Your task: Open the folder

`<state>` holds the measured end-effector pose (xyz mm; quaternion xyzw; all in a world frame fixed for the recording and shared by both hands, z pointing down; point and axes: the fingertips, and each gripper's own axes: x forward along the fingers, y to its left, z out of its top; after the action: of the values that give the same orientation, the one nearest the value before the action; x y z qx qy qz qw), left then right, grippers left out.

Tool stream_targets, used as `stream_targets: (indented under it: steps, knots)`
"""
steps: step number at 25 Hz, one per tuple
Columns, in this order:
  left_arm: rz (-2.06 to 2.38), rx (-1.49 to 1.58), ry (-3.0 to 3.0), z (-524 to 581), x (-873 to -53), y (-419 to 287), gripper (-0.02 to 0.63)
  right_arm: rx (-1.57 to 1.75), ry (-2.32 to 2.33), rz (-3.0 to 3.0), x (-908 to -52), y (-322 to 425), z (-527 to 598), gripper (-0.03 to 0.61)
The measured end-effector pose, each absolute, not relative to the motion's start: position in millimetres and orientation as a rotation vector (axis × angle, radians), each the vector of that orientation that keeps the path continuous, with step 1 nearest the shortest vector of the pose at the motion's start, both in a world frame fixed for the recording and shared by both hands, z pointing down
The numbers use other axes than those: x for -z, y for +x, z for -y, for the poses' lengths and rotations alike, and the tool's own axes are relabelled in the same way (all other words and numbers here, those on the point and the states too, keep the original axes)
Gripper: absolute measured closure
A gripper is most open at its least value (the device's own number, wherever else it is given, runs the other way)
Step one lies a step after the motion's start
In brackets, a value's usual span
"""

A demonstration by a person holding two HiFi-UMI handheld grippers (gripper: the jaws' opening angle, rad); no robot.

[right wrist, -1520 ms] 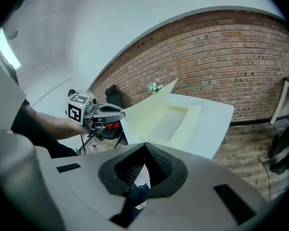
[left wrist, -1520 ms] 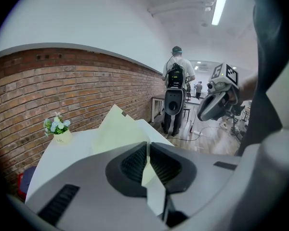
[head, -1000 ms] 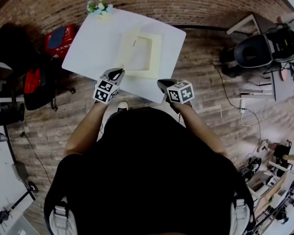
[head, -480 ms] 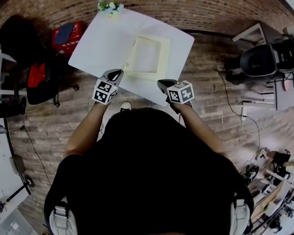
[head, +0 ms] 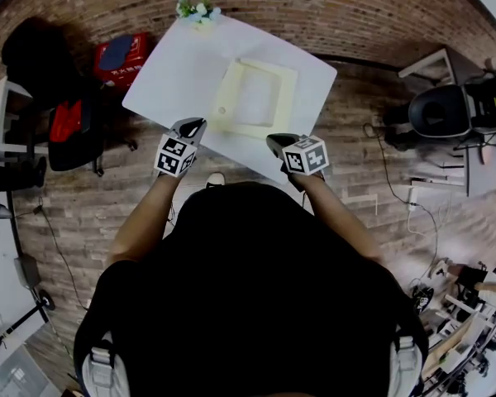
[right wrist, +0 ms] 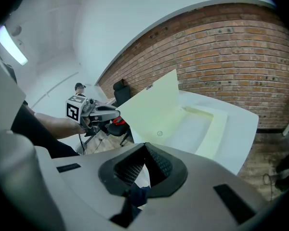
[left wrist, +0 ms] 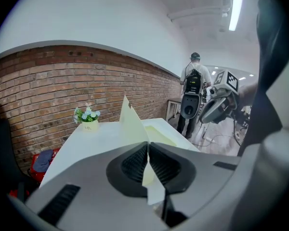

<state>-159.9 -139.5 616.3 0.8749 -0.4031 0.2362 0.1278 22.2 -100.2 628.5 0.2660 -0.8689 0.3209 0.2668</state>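
Left gripper view: left tongs [left wrist: 148,147] pinch folder [left wrist: 132,124] by raised cover; right tongs [right wrist: 144,150] slightly apart, folder beyond.

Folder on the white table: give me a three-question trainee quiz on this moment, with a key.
1. True or false: the left gripper is shut on the folder cover, which stands lifted off the table.
2. What stands at the table's far corner? A) a small flower pot B) a laptop C) a mug
3. Fill in: the wall behind the table is made of ____.
Key: 1 true; 2 A; 3 brick.
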Motion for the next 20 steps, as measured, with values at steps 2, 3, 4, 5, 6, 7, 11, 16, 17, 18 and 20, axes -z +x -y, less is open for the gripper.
stream_targets:
  steps: [2, 3, 4, 5, 6, 7, 11, 16, 17, 18, 20]
  knots:
    - [1.181, -0.687, 2.539, 140, -617, -164, 0.595, -0.863, 0.707, 2.352, -628, 18, 102, 0.555]
    - [1.186, -0.687, 2.539, 141, -618, -167, 0.595, -0.864, 0.703, 2.353, -627, 17, 102, 0.555]
    - [1.191, -0.687, 2.540, 141, -618, -169, 0.595, -0.865, 0.700, 2.351, -628, 16, 103, 0.555]
    - [1.195, -0.687, 2.540, 142, -619, -171, 0.595, -0.867, 0.698, 2.349, -629, 15, 104, 0.555]
    - [1.198, -0.687, 2.537, 142, -620, -174, 0.595, -0.868, 0.697, 2.345, -631, 14, 105, 0.555]
    - [1.201, -0.687, 2.532, 143, -621, -177, 0.595, -0.870, 0.697, 2.342, -632, 14, 107, 0.554]
    - [1.221, -0.679, 2.513, 145, -625, -186, 0.595, -0.877, 0.684, 2.342, -635, 7, 113, 0.555]
    - [1.251, -0.669, 2.478, 148, -628, -202, 0.596, -0.866, 0.676, 2.334, -636, 1, 120, 0.554]
    - [1.258, -0.667, 2.469, 148, -628, -204, 0.597, -0.865, 0.675, 2.331, -637, 0, 121, 0.555]
    - [1.264, -0.664, 2.463, 149, -629, -207, 0.597, -0.865, 0.673, 2.330, -638, 0, 122, 0.554]
    - [1.272, -0.658, 2.454, 149, -632, -212, 0.597, -0.866, 0.669, 2.327, -639, -2, 124, 0.555]
